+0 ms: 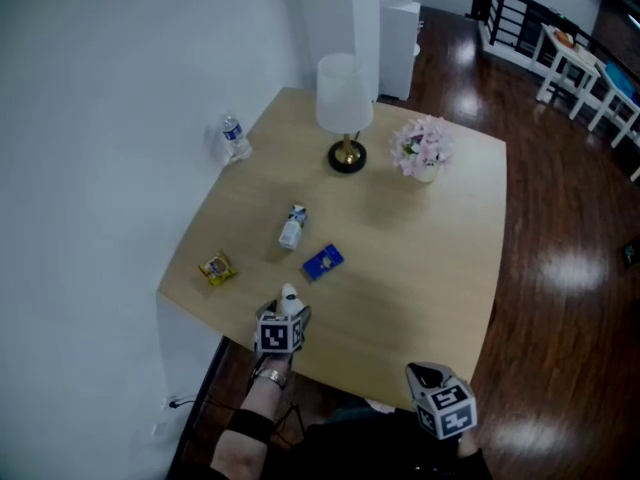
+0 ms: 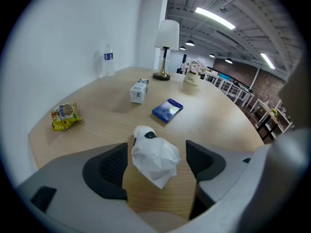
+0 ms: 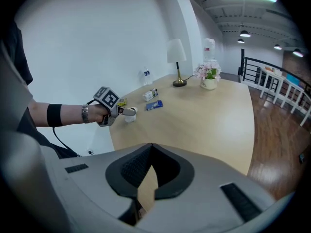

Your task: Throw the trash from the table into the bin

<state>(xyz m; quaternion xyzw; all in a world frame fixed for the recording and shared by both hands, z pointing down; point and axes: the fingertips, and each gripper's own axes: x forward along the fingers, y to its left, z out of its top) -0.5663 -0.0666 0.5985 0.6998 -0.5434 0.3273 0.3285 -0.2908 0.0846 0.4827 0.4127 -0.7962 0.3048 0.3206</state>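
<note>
A crumpled white tissue (image 2: 154,155) (image 1: 289,297) lies on the wooden table (image 1: 420,258) near its front edge. My left gripper (image 2: 157,147) (image 1: 288,308) is open, one jaw on each side of the tissue, and the pads do not press on it. Further on the table lie a yellow snack packet (image 1: 217,268) (image 2: 64,116), a blue packet (image 1: 322,261) (image 2: 167,109) and a small white carton (image 1: 292,228) (image 2: 139,91). My right gripper (image 3: 151,149) (image 1: 428,375) is shut and empty, hanging off the table's front edge. No bin is in view.
A water bottle (image 1: 234,138) stands at the table's left edge by the white wall. A table lamp (image 1: 345,108) and a pot of pink flowers (image 1: 421,148) stand at the far side. Dark wood floor (image 1: 560,268) lies to the right.
</note>
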